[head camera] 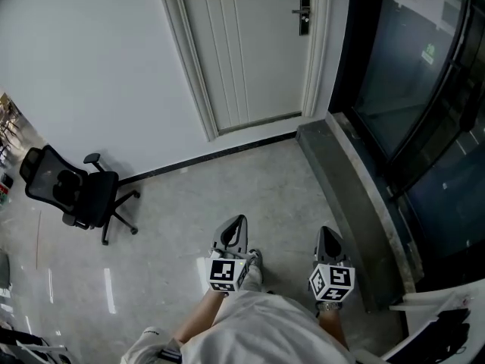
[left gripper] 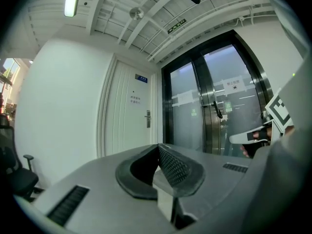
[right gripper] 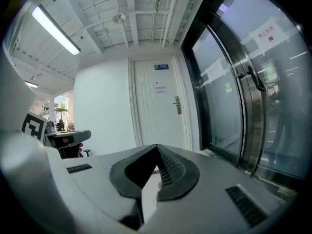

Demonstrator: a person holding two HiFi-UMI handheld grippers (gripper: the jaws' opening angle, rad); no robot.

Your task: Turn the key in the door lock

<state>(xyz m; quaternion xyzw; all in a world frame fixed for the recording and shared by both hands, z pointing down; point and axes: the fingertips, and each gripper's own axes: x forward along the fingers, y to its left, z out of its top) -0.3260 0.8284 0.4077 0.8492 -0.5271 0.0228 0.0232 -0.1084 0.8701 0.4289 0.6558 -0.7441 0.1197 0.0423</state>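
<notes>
On far door [head camera: 250, 44], lock [head camera: 304, 14] too small for detail

Bright ceiling light, fisheye-warped edges

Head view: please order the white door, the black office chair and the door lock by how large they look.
1. white door
2. black office chair
3. door lock, smallest by far

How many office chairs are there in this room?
1: a black office chair stands at the left, near the white wall. Others may be out of view.
</notes>
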